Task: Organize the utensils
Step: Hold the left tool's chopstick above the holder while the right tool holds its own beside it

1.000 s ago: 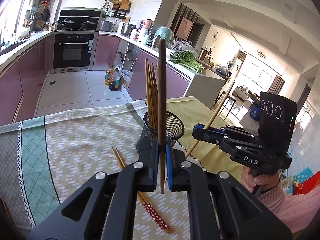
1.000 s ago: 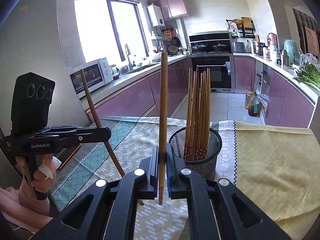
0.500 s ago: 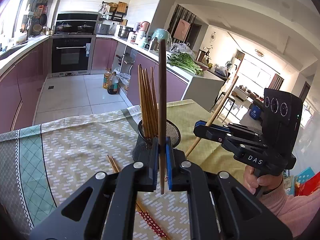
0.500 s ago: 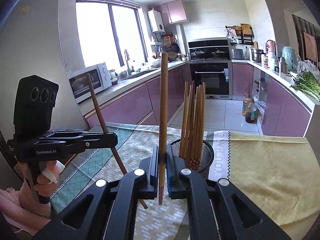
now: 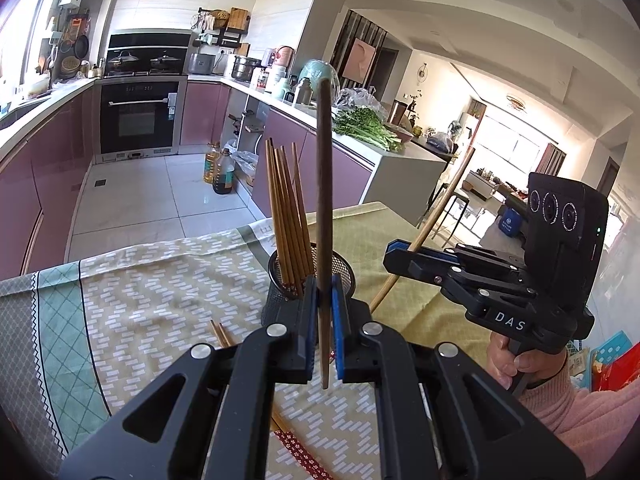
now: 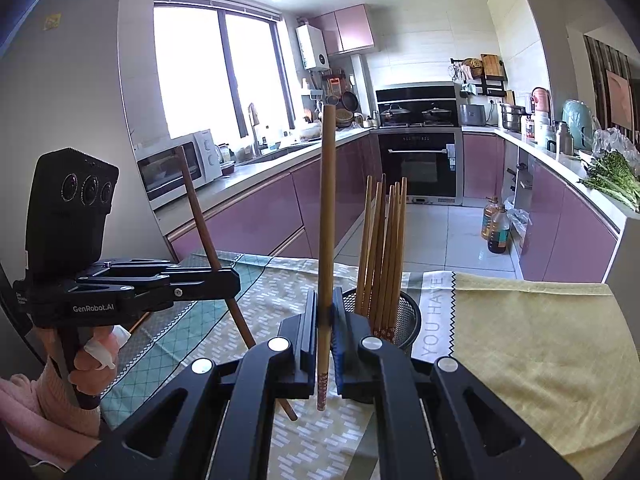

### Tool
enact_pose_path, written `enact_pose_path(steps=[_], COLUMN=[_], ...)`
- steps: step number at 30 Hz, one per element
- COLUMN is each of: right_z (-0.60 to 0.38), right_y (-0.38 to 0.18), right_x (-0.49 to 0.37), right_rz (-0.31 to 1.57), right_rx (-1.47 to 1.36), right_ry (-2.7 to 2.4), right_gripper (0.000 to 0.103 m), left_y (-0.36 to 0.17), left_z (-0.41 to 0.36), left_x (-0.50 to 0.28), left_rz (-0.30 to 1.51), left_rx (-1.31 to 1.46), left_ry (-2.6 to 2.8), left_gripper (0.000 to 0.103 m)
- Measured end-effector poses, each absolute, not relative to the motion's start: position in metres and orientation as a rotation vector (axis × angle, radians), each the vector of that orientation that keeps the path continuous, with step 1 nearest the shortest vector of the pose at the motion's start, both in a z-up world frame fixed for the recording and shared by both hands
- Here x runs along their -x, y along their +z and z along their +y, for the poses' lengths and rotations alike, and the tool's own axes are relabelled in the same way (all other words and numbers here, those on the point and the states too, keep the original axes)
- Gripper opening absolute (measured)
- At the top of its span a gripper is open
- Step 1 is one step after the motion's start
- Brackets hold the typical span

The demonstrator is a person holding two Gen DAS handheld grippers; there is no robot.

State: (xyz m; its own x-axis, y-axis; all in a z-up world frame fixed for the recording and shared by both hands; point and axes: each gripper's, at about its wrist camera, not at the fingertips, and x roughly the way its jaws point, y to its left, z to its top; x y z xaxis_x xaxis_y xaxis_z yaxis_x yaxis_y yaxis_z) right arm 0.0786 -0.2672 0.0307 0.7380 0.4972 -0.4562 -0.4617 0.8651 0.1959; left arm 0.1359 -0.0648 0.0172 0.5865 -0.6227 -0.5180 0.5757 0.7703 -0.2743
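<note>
We take the black mesh holder [image 5: 344, 276] on the patterned tablecloth [image 5: 152, 300] as our landmark. Just in front of it, the left gripper [image 5: 325, 332] is clenched on a dark chopstick [image 5: 324, 200], held upright, its lower tip poking out below the pads. To the holder's right in the left wrist view, the right gripper [image 5: 394, 250] pinches a lighter chopstick [image 5: 444, 204] that leans away from the holder; in its own view that same gripper [image 6: 326, 344] shows the stick [image 6: 326, 216] upright, patterned end down. A bundle of chopsticks [image 5: 286, 220] stands inside the holder, though the gripper bodies cover the holder's near wall and base. Two loose chopsticks [image 5: 220, 330] lie on the cloth in front of the holder (mostly hidden beneath the left gripper, only their ends showing). A hand [image 5: 516, 364] in a pink sleeve is cut off at the frame edge.
</note>
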Motion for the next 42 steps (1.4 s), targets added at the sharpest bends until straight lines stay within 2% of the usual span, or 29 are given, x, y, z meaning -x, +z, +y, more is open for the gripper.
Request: enact_pose_path(steps=[42], right_z=[-0.267], right_y=[0.041], right_x=[-0.077], right_rz=[0.499], right_rx=[-0.062], right_ry=[0.516], right_gripper=[0.006], left_y=[0.028], left_z=[-0.078], left_x=[-0.144], left_rz=[0.613], left_rx=[0.043], left_ry=[-0.706], left_gripper=[0.007])
